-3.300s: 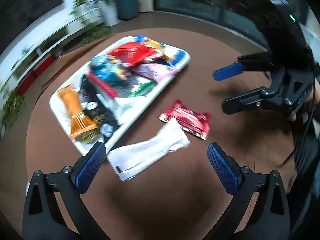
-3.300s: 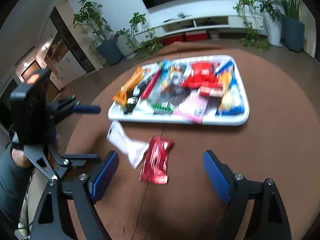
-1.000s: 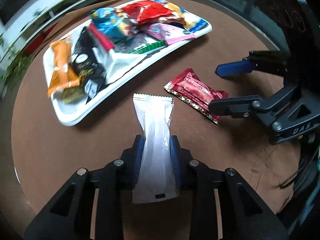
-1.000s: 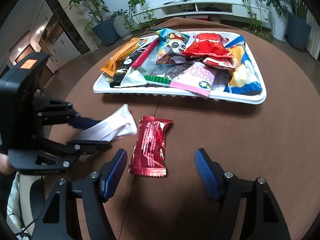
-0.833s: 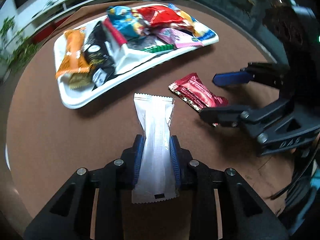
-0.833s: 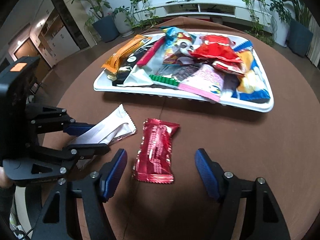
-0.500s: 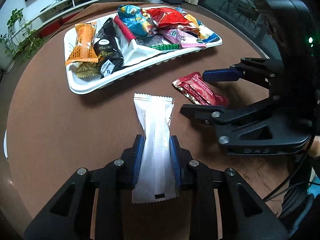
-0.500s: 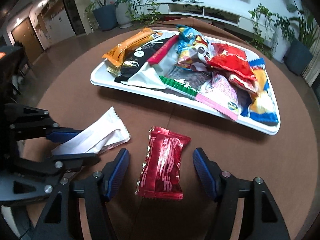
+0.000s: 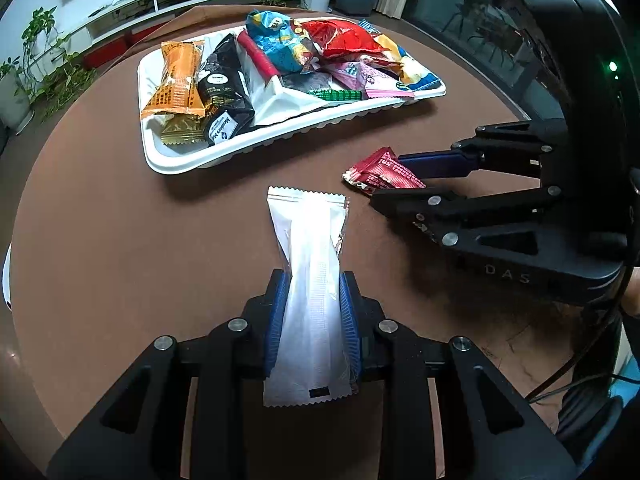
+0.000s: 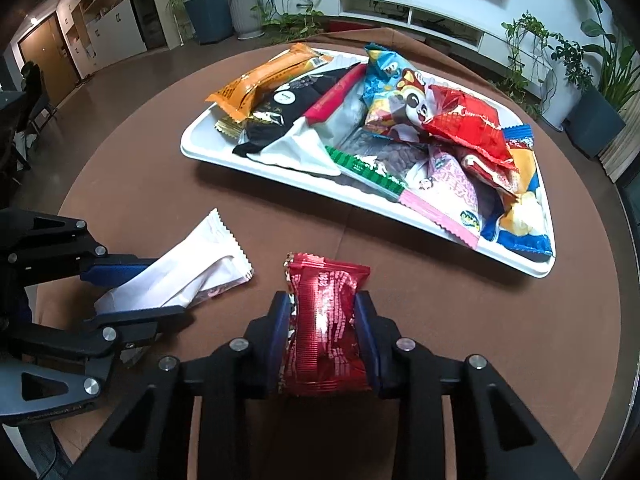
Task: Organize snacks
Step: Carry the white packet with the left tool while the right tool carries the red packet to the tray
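a: what's in the left wrist view?
b: the left gripper (image 9: 313, 320) comes up from the bottom middle, tipped down at the brown table (image 9: 120, 248). its jaws pinch the white packet (image 9: 310, 280).
a: and the right side of the frame?
b: the right gripper (image 9: 400, 186) reaches in there, at the red packet (image 9: 380, 172).
a: now the right wrist view?
b: its jaws are closing on the red packet (image 10: 326, 320), bottom middle. the white tray (image 10: 200, 152) of snacks sits in the upper middle.
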`<state>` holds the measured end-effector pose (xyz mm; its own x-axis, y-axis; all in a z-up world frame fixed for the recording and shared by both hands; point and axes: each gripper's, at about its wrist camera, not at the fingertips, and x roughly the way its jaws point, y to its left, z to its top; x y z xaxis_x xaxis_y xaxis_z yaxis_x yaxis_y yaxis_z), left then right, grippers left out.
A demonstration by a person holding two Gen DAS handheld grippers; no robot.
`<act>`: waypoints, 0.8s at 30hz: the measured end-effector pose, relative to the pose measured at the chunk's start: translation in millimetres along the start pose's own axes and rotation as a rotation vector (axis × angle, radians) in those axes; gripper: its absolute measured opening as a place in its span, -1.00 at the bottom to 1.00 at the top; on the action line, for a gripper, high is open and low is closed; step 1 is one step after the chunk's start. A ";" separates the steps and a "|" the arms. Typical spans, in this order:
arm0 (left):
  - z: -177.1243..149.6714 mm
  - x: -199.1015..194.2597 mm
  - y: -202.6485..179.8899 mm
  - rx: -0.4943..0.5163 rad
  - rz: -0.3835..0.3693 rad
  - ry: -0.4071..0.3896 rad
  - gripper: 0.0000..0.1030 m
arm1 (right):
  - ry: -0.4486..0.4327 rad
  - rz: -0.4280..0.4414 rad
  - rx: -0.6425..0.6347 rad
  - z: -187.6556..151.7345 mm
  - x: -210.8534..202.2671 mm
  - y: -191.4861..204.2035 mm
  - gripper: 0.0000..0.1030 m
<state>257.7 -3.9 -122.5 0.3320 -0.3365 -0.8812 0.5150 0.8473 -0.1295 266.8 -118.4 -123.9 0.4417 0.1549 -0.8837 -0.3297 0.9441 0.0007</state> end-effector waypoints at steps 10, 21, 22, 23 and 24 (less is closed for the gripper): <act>-6.9 -6.9 3.9 -0.046 -0.034 -0.029 -0.59 | -0.024 0.081 0.092 -18.7 -8.3 -17.9 -0.52; 2.9 -31.3 12.4 -0.122 -0.117 -0.109 -0.59 | -0.124 0.173 0.248 -31.6 -48.4 -67.3 -0.53; 5.4 -34.9 13.6 -0.129 -0.125 -0.118 -0.60 | -0.131 0.175 0.256 -31.1 -51.1 -70.6 -0.53; 9.4 -39.8 15.9 -0.138 -0.135 -0.131 -0.60 | -0.142 0.181 0.268 -30.1 -55.4 -75.8 -0.53; 13.2 -44.5 18.7 -0.144 -0.139 -0.144 -0.60 | -0.152 0.183 0.277 -28.8 -58.9 -79.7 -0.53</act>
<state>263.0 21.5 -79.6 0.3799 -0.5003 -0.7780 0.4489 0.8351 -0.3179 243.0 -211.2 -85.4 0.5219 0.3503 -0.7777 -0.1858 0.9366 0.2971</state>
